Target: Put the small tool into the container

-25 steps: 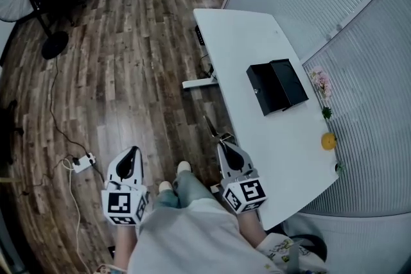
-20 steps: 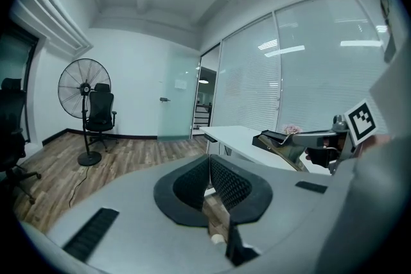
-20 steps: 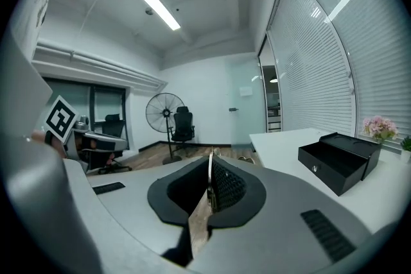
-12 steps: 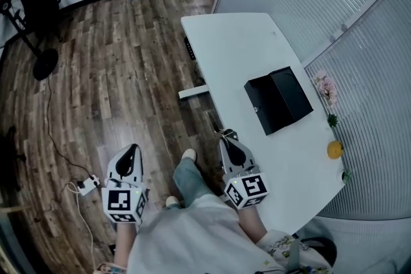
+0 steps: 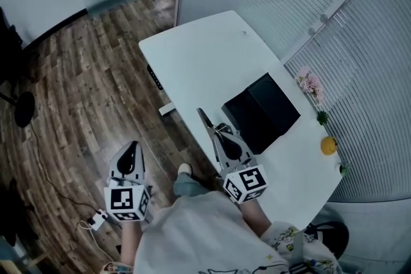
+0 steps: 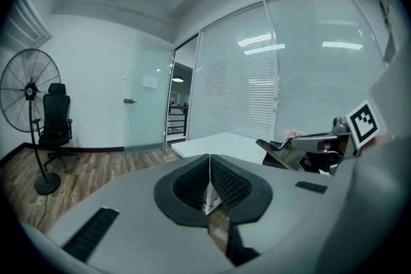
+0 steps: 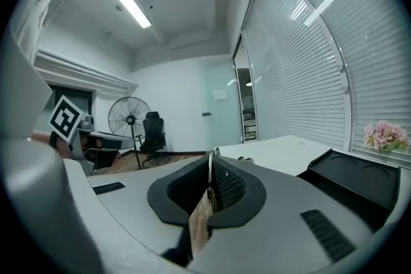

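Readable text: none | brands, numbers, signs: none legible | only marks: black-and-white square patterns on left cube (image 5: 126, 201) and right cube (image 5: 246, 183), lower frame, head view

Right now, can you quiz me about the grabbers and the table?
1. Fill the gap: the left gripper has its jaws ___, with nothing between them.
2. Pick one: the small tool is A) pinched in the right gripper, B) lying on the floor, C) lying beside the flowers.
3. True or false: the black container sits on the white table.
Key: 1 shut; 2 A; 3 true.
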Demonstrator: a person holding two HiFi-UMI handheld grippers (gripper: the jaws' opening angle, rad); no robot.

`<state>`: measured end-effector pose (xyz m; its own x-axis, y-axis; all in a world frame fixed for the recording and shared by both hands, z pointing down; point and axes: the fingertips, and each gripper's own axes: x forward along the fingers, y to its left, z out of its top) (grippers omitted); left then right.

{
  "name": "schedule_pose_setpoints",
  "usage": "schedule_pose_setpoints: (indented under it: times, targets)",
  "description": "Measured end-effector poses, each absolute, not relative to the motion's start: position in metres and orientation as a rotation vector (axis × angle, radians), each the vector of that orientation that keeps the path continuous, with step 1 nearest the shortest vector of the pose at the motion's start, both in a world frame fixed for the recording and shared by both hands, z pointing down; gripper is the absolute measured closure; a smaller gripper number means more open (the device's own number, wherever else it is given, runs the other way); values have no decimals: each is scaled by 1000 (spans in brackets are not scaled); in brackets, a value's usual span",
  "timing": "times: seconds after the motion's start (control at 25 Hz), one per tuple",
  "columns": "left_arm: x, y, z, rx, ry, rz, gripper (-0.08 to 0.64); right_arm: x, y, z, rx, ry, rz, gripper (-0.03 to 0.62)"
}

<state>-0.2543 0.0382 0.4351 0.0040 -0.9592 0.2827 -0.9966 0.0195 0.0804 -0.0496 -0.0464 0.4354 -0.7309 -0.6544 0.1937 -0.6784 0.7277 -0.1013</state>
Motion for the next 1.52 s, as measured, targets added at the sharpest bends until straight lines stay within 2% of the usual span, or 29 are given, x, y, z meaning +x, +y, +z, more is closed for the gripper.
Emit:
schedule_pose_setpoints:
  times: [0.56,1.0,1.52]
  targets:
    - [-188,-94,430,2354,-1706,262,554,17,-101,427,1462,-2640,283,591]
    - [-88,-187,433,2712,-1116,357,554,93,-118,433,2015,-2280,365,591]
    - [-17,-231,447,2916,-508,447,554,114,-116,432,2318,-1929,385,591]
